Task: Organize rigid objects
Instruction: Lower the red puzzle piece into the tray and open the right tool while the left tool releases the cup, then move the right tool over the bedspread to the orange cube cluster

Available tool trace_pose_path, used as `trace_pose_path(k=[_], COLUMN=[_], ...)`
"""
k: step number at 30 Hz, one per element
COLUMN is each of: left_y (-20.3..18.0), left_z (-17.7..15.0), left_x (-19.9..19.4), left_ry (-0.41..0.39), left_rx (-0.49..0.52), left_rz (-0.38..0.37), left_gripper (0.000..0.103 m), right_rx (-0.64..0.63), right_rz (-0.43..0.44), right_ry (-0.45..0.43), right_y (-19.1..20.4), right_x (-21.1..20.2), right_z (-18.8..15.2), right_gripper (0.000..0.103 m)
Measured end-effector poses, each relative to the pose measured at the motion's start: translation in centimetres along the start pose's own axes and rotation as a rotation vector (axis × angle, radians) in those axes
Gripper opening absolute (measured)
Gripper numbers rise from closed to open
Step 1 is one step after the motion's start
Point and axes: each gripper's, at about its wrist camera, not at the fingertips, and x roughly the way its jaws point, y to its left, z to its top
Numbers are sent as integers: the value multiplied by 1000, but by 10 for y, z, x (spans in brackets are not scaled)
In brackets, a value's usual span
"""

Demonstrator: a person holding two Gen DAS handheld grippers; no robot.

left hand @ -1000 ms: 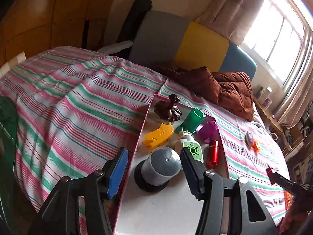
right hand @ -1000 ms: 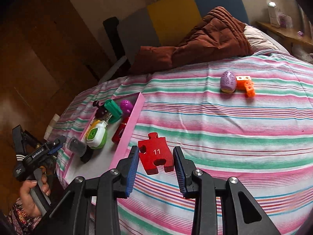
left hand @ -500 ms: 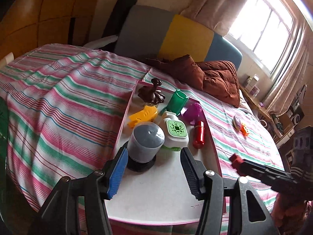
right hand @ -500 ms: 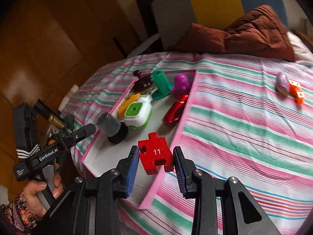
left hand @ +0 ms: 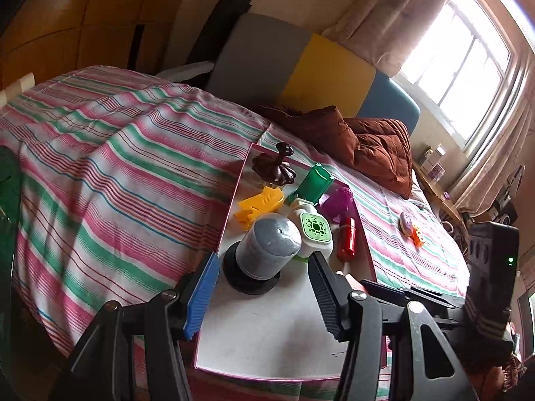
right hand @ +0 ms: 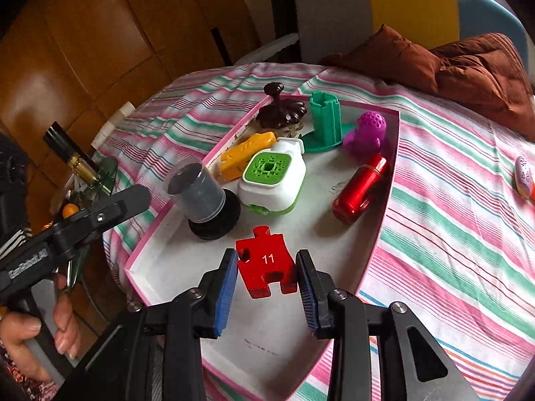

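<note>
My right gripper (right hand: 267,280) is shut on a red puzzle piece (right hand: 265,265) marked 11 and holds it over the near part of the pink-rimmed white tray (right hand: 267,327). The tray holds a grey cylinder (right hand: 200,193) on a black base, a white and green box (right hand: 272,178), a red tube (right hand: 361,188), a yellow piece (right hand: 245,153), a green block (right hand: 324,122), a purple toy (right hand: 367,130) and a brown knob (right hand: 281,110). My left gripper (left hand: 264,292) is open and empty just before the grey cylinder (left hand: 267,250) at the tray's (left hand: 260,341) near left.
The tray lies on a striped bedcover (left hand: 117,180). A purple egg (left hand: 406,222) and an orange block (left hand: 418,235) lie on the cover to the right. A brown cushion (right hand: 451,63) lies at the back. Bottles (right hand: 72,157) stand left of the bed.
My right gripper has carried the red puzzle piece left from the bedcover to over the tray. My left gripper stayed open near the grey cylinder.
</note>
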Motion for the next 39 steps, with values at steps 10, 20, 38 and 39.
trace_pose_path(k=[10, 20, 38, 39], left_y=[3, -1, -46, -49], left_z=[0, -3, -15, -15], left_x=[-1, 0, 2, 2], left_ry=[-4, 2, 41, 43], left_rx=[-18, -6, 117, 123], left_rz=[-10, -16, -64, -66], left_gripper=[56, 56, 56, 56], right_rx=[-30, -6, 122, 132], right_rz=[-77, -72, -103, -111], right_ry=[18, -41, -115, -119], right_y=[4, -9, -53, -57], right_x=[28, -2, -40, -41], right_z=[11, 0, -11, -13], right_gripper=[37, 39, 42, 42])
